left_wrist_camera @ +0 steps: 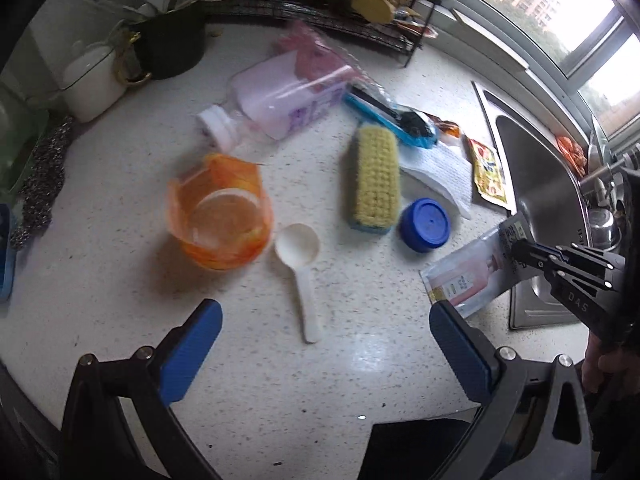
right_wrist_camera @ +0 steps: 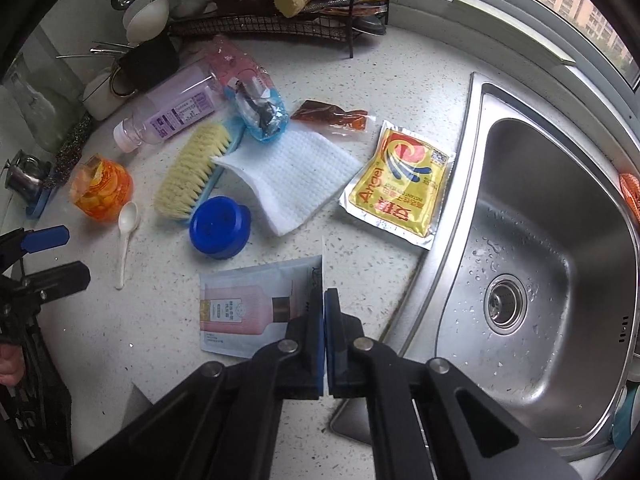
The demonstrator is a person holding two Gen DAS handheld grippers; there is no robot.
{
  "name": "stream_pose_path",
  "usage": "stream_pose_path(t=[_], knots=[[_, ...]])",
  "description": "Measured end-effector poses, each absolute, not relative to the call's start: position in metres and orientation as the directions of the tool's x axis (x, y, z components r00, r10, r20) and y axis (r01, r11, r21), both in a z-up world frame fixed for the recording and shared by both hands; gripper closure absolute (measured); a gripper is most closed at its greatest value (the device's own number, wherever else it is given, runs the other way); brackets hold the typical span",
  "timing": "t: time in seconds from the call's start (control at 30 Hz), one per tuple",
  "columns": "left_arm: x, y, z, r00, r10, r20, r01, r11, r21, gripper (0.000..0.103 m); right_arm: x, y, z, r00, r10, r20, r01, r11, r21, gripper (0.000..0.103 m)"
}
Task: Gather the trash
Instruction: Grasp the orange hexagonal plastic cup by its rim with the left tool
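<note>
Right gripper (right_wrist_camera: 324, 320) clamped on pink-print sachet (right_wrist_camera: 256, 312), near counter (right_wrist_camera: 360, 56) edge, left of sink (right_wrist_camera: 560, 240); seems just lifted. Left gripper (left_wrist_camera: 324, 344) wide open, empty, above white spoon (left_wrist_camera: 298, 264). Left: yellow packet (right_wrist_camera: 400, 184), sauce pouch (right_wrist_camera: 332, 116), bottle (right_wrist_camera: 176, 112), tissue (right_wrist_camera: 288, 176). No bin visible.

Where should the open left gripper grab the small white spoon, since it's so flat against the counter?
Take the white spoon by its bowl, coming straight down with the left gripper. The bowl stands higher off the counter than the thin handle, probably giving the pads more to pinch.
</note>
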State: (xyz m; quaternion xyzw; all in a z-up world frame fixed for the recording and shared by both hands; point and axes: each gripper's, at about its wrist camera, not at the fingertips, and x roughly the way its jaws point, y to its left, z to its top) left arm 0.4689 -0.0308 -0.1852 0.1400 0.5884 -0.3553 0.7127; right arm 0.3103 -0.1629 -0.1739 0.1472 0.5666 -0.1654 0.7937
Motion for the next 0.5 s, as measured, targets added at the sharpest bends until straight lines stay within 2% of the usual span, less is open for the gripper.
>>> stream_pose_path(t=[0.2,0.37,0.5], knots=[[0.508,-0.002,-0.193,0.137,-0.289,-0.947,0.629,0.764,-0.143,0.000,0.330,-0.153,-0.176,0.295,-0.094,-0.951,0.401,0.915,0.034,0.102],[0.527,-0.008,-0.212,0.134,-0.275,-0.952,0.635,0.761,-0.130,0.000,0.337,-0.153,-0.185,0.279,-0.080,-0.957,0.391,0.920,0.037,0.102],[0.535,-0.020,-0.221,0.154,-0.257,-0.954,0.665,0.741,-0.092,0.016,0.339,-0.152,-0.186,0.271,-0.081,-0.959,0.380,0.925,0.029,0.102]])
